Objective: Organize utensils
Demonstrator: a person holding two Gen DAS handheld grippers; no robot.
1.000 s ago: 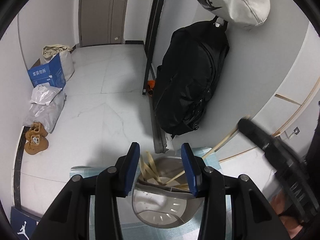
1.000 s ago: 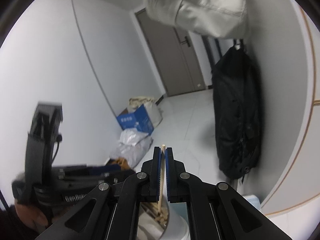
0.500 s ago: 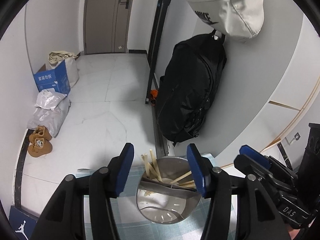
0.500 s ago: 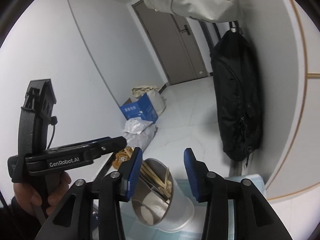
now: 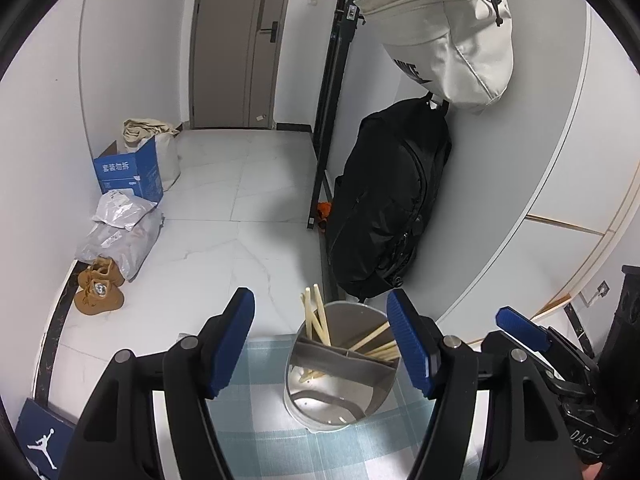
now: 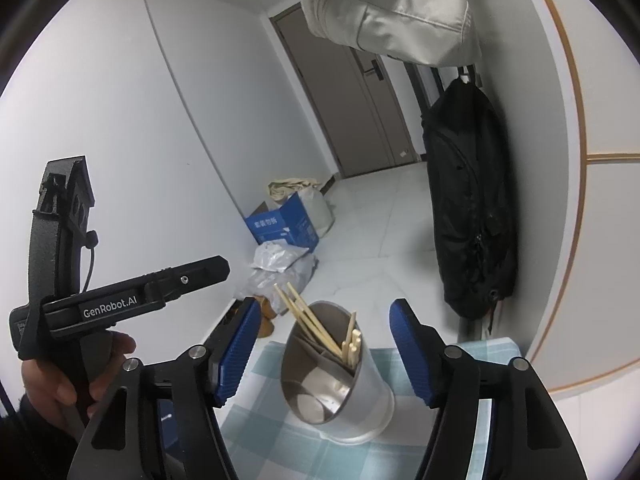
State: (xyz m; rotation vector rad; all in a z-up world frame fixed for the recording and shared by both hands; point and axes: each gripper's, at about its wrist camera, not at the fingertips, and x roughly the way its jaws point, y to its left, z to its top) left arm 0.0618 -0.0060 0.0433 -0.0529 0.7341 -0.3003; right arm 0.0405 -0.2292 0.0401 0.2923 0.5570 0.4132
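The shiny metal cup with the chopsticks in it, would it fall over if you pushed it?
Probably, if pushed near the top: the shiny metal cup is tall and narrow and stands on a soft checked cloth. Its smooth wall likely slips in a grip. The wooden chopsticks lean to one side, adding a little tilt.

The lower ends of the chopsticks (image 6: 312,320) were hidden inside the metal holder (image 6: 372,384). The Jordan shoebox (image 5: 44,440) was cut off at the frame's edge. The blue carton's (image 5: 128,172) print was too small to read.
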